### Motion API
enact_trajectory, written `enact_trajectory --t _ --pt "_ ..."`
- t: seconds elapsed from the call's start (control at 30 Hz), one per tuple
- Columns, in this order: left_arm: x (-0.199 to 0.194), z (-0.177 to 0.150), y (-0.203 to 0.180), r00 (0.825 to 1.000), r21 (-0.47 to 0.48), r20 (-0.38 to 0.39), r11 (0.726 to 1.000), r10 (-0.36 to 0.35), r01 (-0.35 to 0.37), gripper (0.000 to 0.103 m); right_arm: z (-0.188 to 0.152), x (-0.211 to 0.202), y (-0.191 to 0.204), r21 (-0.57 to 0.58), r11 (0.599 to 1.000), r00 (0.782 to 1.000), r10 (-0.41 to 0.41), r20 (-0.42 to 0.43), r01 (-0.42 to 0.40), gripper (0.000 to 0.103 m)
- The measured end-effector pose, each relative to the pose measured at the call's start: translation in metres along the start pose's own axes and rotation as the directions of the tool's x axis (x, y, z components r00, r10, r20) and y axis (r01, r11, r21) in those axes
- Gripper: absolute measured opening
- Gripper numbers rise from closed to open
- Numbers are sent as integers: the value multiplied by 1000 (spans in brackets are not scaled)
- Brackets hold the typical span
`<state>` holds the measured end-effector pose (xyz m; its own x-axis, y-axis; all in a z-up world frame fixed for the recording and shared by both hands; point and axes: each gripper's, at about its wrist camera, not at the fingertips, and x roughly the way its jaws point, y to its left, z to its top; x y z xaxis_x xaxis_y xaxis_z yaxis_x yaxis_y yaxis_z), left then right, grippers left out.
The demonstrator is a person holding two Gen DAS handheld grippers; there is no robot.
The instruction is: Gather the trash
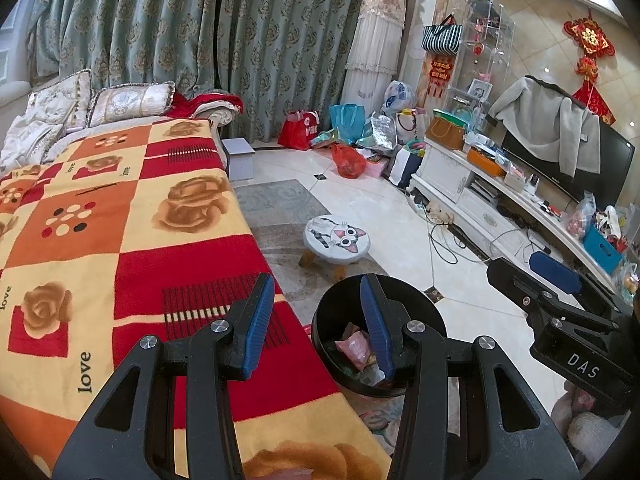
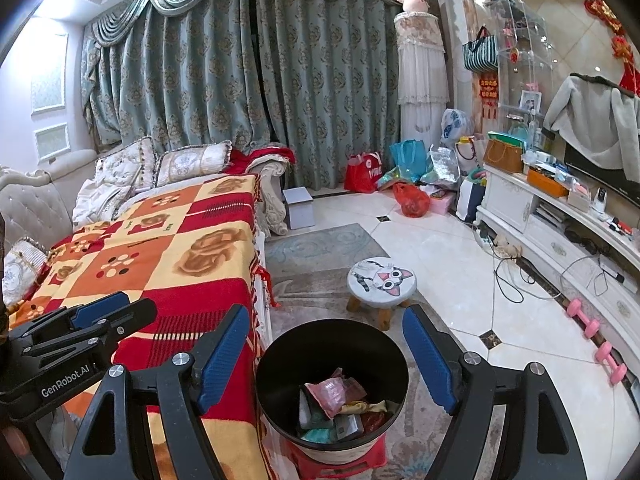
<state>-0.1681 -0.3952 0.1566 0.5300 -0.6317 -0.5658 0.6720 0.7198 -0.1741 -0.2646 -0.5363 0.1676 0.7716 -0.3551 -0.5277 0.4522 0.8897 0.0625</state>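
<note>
Gaping, both ribbed-blue-padded grippers—left (image 1: 320, 320), right (image 2: 328, 360)—hover empty over a round black bin (image 2: 280, 384) of crumpled wrappers (image 2: 340, 400).

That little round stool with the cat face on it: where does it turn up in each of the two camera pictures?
Left wrist view: the cat stool is just above centre, beyond the black trash bin.
Right wrist view: the cat stool is right of centre, again just beyond the bin.
Shared landmark: the red plastic bag on the floor behind it.
</note>
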Motion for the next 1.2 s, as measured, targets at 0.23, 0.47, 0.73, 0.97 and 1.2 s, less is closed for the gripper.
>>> enact_trajectory --t 0.23,0.47,0.73,0.97,1.2 --pt "4 -6 -4 1000 -2 -8 1000 -5 5 43 -2 1 -1 -1 1000 1000 0 -4 0 78" --pt "3 -7 -6 1000 -4 -10 1000 -6 6 43 -5 3 -2 9 1000 1000 0 -9 0 78" --pt "5 -8 -9 1000 -6 -16 1000 -10 10 43 -5 3 -4 14 1000 1000 0 -16 0 78" --pt "6 -8 -11 1000 -8 -20 1000 -13 13 43 -4 3 -4 14 1000 1000 -1 -15 1 79" --pt "6 -10 -17 999 -14 -28 1000 -22 21 43 -8 4 -7 14 1000 1000 0 -26 0 79"
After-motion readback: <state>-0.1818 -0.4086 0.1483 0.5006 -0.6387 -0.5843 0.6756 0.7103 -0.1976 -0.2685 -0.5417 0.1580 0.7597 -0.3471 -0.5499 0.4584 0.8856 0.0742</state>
